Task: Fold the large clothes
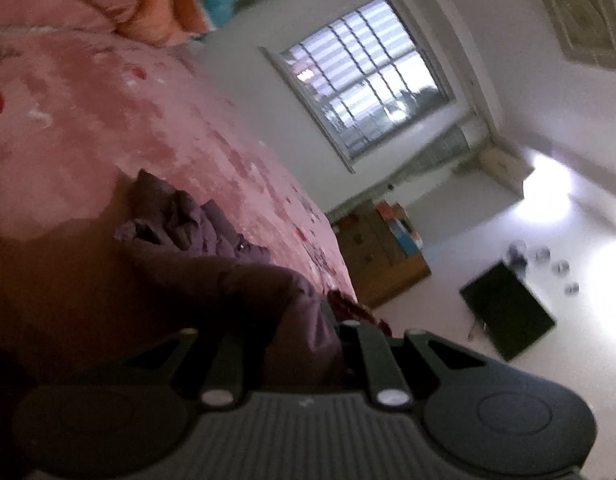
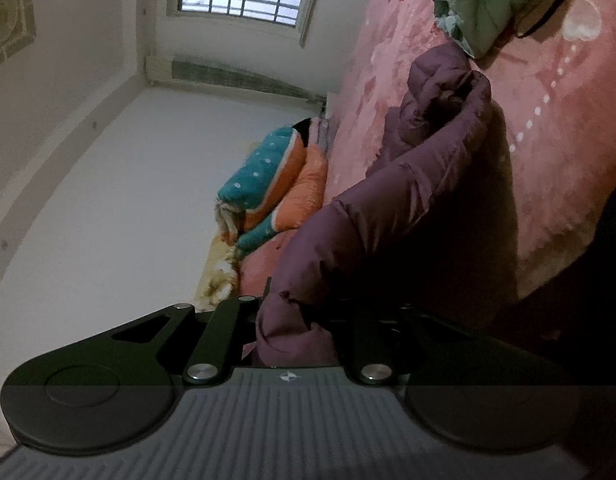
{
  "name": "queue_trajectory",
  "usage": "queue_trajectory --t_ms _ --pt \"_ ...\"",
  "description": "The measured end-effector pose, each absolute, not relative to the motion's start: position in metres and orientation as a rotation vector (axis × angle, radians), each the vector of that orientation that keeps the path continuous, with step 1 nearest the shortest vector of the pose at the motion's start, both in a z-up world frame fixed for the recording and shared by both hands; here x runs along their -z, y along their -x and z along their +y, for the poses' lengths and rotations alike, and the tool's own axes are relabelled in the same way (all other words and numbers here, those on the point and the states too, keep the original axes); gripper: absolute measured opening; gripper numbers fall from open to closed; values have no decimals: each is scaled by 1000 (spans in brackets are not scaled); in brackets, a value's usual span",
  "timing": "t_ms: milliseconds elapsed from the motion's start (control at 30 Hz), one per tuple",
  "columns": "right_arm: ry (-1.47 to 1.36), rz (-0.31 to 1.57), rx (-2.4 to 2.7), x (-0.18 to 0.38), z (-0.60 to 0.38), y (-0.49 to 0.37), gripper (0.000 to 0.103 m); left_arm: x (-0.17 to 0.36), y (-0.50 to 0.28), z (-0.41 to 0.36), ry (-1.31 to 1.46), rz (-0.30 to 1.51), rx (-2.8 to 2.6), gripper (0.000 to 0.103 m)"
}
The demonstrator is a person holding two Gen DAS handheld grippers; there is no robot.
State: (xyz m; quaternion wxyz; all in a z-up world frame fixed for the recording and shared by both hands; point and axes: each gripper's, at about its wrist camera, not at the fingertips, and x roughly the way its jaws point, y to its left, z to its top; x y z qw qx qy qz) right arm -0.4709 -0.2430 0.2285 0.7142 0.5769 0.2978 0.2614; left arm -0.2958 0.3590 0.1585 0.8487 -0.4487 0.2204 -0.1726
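Both views are taken from just behind the gripper linkages, looking forward along the fingers at very close range. The left wrist view is rolled steeply, so the pink bedspread (image 1: 156, 120) is seen upper left and the window (image 1: 363, 76) at centre. The right wrist view is rolled the opposite way. The bedspread, window, purple garment (image 2: 387, 220) and teal-orange quilt (image 2: 268, 184) are shared.

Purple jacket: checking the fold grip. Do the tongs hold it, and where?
Both tongs, left and right, grip the purple jacket by bunched padded fabric at its edge; the exact part is unclear.
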Motion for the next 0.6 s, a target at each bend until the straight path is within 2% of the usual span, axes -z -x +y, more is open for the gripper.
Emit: queue_trajectory --t_ms 167,367,600 --pt "-1343 616 -591 -232 -249 445 18 -154 265 373 1046 446 296 11" --pt "-1334 564 -615 -235 -243 366 18 -156 203 385 1060 431 243 12" --pt "-1459 524 -542 -201 -235 259 18 -143 105 383 1034 447 170 12"
